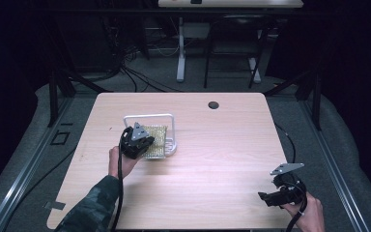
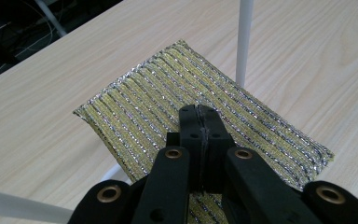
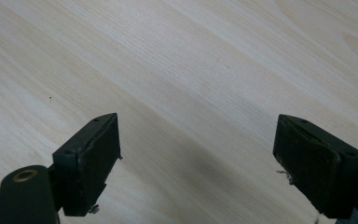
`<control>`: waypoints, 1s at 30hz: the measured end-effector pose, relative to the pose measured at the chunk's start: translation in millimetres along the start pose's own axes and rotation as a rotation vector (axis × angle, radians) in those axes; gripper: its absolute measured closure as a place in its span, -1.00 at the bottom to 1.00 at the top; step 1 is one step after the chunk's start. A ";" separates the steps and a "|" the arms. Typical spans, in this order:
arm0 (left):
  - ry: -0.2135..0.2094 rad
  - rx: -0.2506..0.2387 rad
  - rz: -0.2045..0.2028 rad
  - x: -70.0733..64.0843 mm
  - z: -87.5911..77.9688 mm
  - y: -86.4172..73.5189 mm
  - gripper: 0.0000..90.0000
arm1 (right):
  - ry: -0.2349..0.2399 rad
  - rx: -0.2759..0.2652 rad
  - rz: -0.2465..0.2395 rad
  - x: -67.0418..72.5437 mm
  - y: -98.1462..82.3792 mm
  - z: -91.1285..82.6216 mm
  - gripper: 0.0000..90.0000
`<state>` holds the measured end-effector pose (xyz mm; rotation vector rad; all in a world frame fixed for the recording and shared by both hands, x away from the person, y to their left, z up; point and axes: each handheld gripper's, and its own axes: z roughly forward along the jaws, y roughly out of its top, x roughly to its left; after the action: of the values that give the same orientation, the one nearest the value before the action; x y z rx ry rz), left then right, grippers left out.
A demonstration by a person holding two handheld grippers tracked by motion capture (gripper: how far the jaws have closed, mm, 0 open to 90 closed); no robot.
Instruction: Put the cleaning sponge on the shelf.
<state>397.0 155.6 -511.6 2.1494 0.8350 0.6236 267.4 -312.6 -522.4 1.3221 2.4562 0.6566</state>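
While my left hand-held gripper (image 2: 199, 112) hangs closed and empty above the scouring pad (image 2: 168, 100), I judge it light, floppy; pinch an edge.

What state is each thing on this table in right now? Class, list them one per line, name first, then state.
Left hand-held gripper: jaws shut together, nothing between them, poised over the scouring pad.
Right hand-held gripper: jaws wide open, empty, above bare table.
Scouring pad: lying flat, partly on the rack's base.
White wire rack: standing upright on the table.
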 end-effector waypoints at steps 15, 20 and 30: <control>-0.005 0.059 -0.012 4.4 23.0 -9.2 0.99 | 0.006 0.008 0.001 1.4 -1.4 1.0 -0.68; -0.013 0.078 -0.016 5.5 27.1 -10.4 0.99 | 0.006 0.006 0.000 1.8 -1.4 0.8 -0.68; -0.036 0.119 -0.014 4.1 33.0 -11.5 0.89 | 0.007 0.011 -0.001 1.9 -1.7 1.1 -0.68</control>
<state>416.8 149.4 -540.0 2.2531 0.8866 0.5390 265.7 -311.5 -524.2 1.3251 2.4694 0.6497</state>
